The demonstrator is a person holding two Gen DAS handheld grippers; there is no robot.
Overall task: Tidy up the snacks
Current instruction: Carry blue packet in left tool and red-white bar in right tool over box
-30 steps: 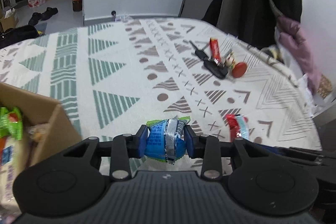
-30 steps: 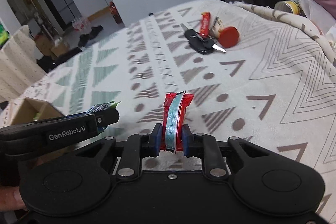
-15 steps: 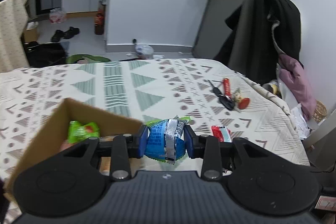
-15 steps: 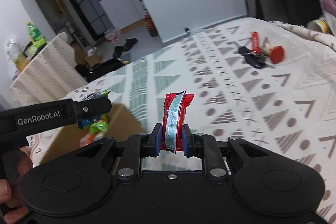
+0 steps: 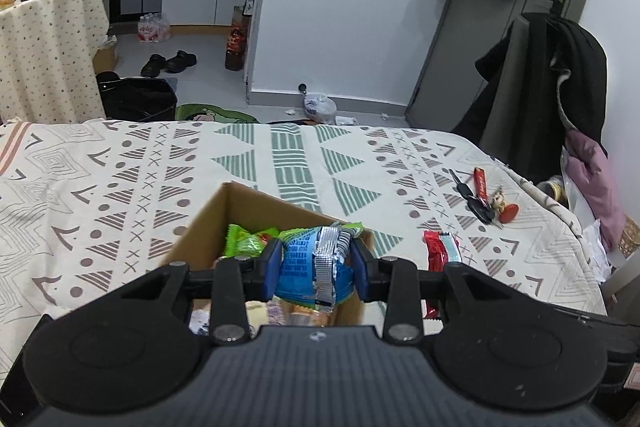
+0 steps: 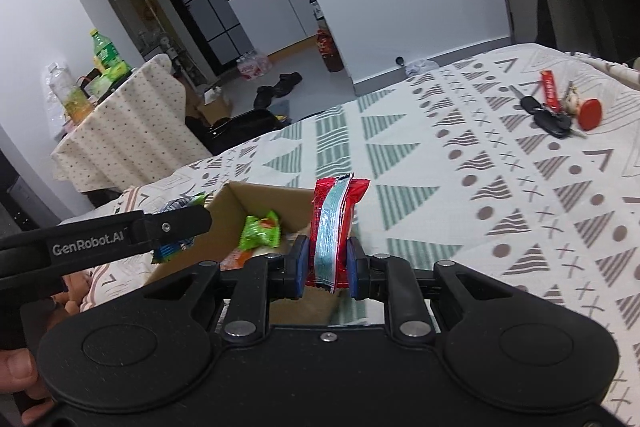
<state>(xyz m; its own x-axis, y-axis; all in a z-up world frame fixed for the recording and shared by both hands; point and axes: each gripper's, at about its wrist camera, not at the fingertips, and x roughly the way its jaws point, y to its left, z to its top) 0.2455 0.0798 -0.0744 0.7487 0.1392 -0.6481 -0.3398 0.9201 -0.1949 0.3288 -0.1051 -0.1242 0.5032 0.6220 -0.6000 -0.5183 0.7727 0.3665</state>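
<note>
Both grippers now hang over the cardboard box [image 5: 256,205], left gripper [image 5: 316,269] jaws clenched on the blue snack packet [image 5: 310,267], right gripper [image 6: 326,263] jaws clamping the red snack packet [image 6: 334,223].

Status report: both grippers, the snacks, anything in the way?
Left gripper shut on blue snack. Right gripper shut on red snack. Both above cardboard box. Nothing blocking.

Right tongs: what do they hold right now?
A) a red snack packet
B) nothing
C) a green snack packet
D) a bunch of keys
A: the right tongs are shut on a red packet held upright near the box; the keys lie on the cloth, and a green packet sits in the box.
</note>
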